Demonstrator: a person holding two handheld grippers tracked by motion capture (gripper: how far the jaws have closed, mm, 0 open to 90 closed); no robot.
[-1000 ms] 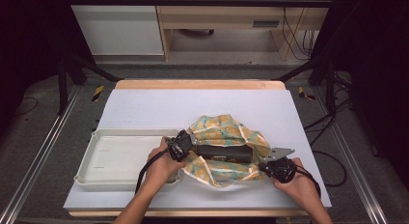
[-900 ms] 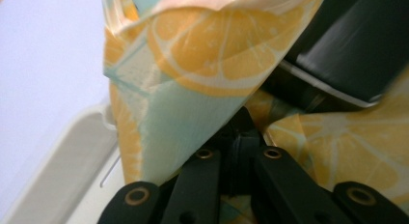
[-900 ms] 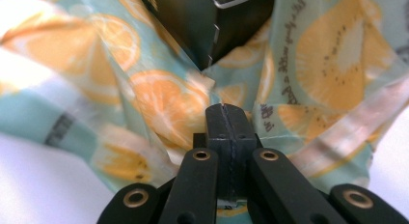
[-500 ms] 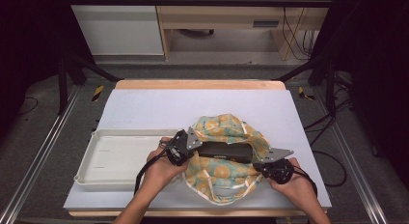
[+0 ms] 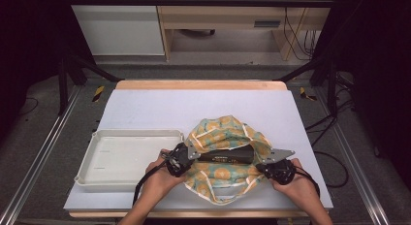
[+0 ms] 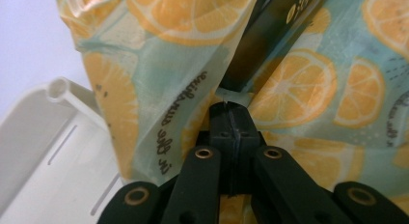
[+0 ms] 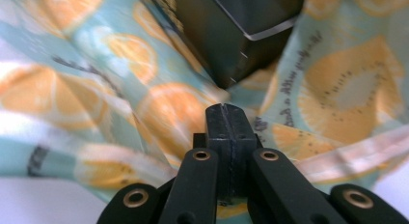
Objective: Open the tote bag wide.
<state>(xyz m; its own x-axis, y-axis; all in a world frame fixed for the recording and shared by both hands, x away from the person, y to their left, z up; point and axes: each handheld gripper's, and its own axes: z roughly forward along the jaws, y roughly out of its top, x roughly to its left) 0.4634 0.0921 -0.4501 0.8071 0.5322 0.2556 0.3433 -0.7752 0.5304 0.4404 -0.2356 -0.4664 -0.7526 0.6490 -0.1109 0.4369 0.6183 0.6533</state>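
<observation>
Since a second ago the left gripper point(image 5: 186, 154) has slid rightward off the tray's point(image 5: 97, 154) edge, and the bag point(image 5: 224, 159) now sits more open and rounder on the table point(image 5: 160, 106). Both grippers are clenched on the bag's rim: the left gripper's jaws pinch the fabric edge at the bag's left side, the right gripper point(image 5: 269, 163) pinches it at the right. A dark box point(image 5: 225, 154) lies across the bag's mouth between them. I'd judge the step to be spreading the mouth so the box can drop in; next, both hands would need to pull the rim apart and lift it evenly, keeping their pinch. Script runs along the lemon-print cloth and there is pale lettering on the box, all too blurred to read.
</observation>
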